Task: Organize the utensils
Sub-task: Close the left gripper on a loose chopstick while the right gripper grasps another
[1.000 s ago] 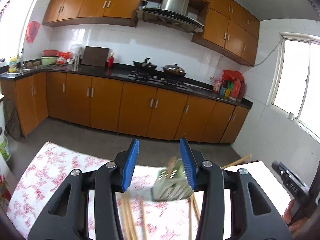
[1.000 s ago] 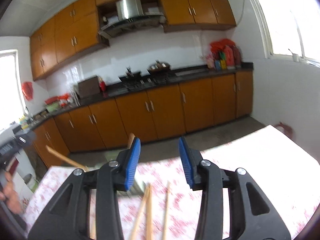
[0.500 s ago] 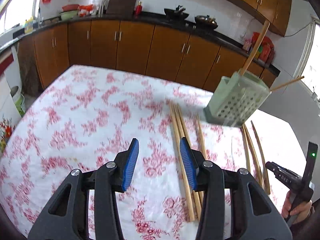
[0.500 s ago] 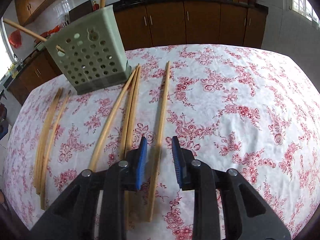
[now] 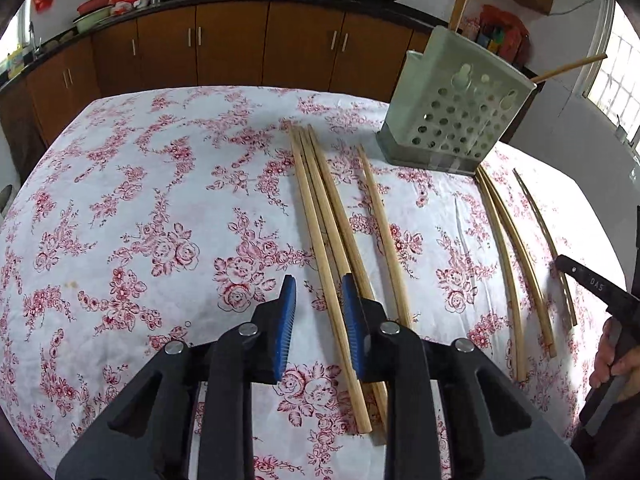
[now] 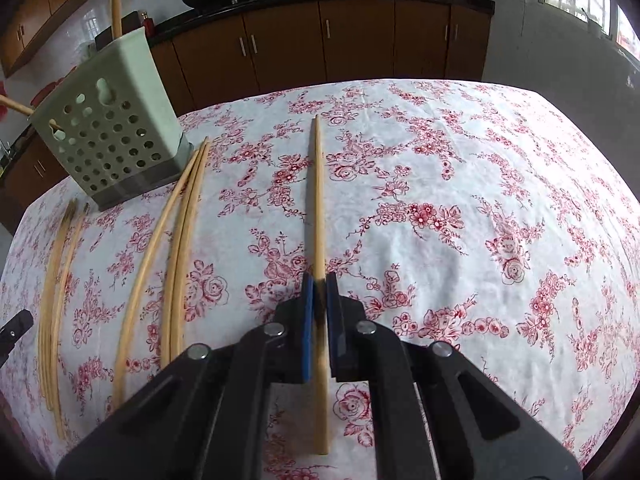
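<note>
A kitchen of brown cabinets (image 5: 232, 52) runs behind a table under a white cloth with red roses (image 5: 140, 208). Near the far edge stands the pale green perforated utensil holder (image 5: 456, 108) — upright, two chopsticks poking out of its top, one rising steeply, one leaning off to the side.

Over to the right gripper (image 6: 319, 280): its blue pads are pinched tight on a single chopstick (image 6: 319, 200), gripped partway along, the stick running straight ahead over the cloth and its near end trailing back under the fingers. Whether that stick is lifted or lying on the cloth I cannot tell.

To its left in the right wrist view, three chopsticks (image 6: 176, 256) lie side by side, their far tips just beside the holder's base, and a further bundle (image 6: 54, 304) lies near the table's edge — too tightly packed to count.

The left gripper (image 5: 319, 292) hovers with its jaws apart, holding nothing. Between and just ahead of its pads lies a group of three chopsticks (image 5: 320, 208) touching one another, with a fourth chopstick (image 5: 380, 224) just to their right.
</note>
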Action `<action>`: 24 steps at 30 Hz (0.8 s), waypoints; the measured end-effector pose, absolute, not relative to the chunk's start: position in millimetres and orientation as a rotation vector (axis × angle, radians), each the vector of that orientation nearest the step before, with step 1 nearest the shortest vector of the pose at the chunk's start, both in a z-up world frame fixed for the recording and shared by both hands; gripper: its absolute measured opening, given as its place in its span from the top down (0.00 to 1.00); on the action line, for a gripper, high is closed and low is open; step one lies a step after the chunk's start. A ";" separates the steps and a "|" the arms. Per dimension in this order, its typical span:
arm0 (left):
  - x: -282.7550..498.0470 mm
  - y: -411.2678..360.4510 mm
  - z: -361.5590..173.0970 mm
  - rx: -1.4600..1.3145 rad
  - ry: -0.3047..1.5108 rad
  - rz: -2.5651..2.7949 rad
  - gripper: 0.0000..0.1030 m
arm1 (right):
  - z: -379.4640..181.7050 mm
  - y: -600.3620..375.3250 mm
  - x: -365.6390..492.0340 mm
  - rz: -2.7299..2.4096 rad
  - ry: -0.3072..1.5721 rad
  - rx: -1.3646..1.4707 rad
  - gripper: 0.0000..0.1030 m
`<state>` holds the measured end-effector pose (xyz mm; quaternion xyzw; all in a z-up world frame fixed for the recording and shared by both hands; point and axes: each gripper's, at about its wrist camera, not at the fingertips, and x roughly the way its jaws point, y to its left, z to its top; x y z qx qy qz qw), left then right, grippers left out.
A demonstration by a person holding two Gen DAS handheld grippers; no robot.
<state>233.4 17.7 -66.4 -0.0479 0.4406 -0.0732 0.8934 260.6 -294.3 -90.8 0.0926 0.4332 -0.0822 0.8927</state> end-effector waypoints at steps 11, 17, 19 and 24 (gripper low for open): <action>239.2 2.8 -73.7 -0.023 0.913 -0.113 0.92 | -92.9 -290.4 267.5 -0.153 0.899 0.179 0.93; 255.7 37.1 -72.8 -0.054 0.911 -0.015 0.93 | -93.2 -287.6 270.3 -0.136 0.894 0.161 0.93; 259.3 51.1 -72.4 -0.064 0.911 -0.005 0.93 | -93.4 -287.2 272.5 -0.139 0.890 0.156 0.93; 259.9 65.6 -73.7 -0.077 0.899 -0.040 0.93 | -94.7 -284.6 274.3 -0.150 0.880 0.127 0.93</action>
